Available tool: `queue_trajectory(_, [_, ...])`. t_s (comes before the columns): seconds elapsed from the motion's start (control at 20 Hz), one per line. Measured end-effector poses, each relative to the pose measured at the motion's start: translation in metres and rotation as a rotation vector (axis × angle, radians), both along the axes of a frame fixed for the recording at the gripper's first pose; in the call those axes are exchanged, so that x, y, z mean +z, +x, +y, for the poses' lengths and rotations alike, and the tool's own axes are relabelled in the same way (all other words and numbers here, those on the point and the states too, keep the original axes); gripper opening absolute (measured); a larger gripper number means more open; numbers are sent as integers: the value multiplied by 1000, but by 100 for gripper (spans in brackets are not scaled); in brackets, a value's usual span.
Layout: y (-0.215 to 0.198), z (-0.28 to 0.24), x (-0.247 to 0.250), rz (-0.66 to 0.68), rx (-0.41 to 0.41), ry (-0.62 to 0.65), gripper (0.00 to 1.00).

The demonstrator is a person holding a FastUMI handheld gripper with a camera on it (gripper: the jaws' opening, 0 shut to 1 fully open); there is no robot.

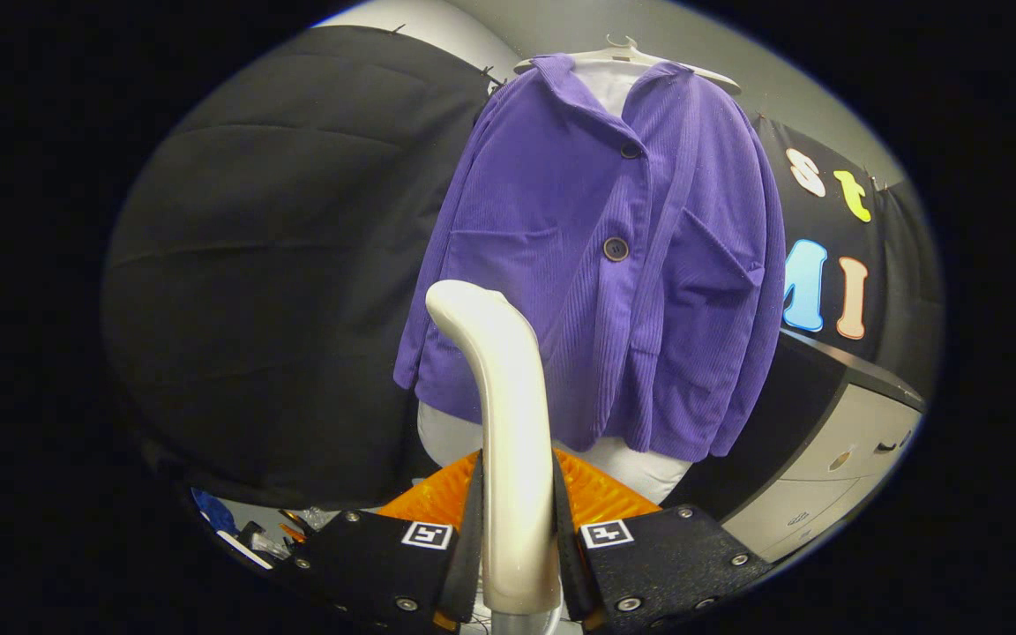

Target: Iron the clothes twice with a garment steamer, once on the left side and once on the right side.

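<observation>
Jacket: purple, ribbed like corduroy, hanging on a white hanger at upper centre of the frame. Collar open, white lining showing at the neck. Two dark buttons down the front placket, one near the collar, one at mid-chest. Patch pocket on each front panel. Left sleeve hangs straight along the left edge of the garment; right sleeve drapes down the right side. Hem sits uneven, lower on the right. A white form shows below the hem.

Steamer: cream-white, glossy, rising from bottom centre and curving at its top toward the left. Its rounded head overlaps the lower left front of the jacket in view; whether it touches the cloth I cannot tell.

Gripper: at bottom centre, narrowly parted, both black fingers pressed against the sides of the steamer's handle, grasping it. Square markers sit on each finger block. Orange ridged parts show behind the fingers.

Right of the jacket, lower right of the frame: a grey cabinet with drawer fronts.
</observation>
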State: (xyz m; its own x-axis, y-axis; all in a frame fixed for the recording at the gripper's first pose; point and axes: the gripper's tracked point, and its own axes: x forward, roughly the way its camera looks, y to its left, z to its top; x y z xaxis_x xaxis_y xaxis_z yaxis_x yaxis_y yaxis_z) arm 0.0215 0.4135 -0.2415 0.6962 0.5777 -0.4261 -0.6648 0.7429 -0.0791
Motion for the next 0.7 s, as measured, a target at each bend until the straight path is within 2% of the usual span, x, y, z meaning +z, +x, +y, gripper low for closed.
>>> queue_trajectory(0.45, [-21, -22, -45, 99, 4, -76, 38])
queue_trajectory(0.7, [-39, -45, -36, 157, -19, -61, 39])
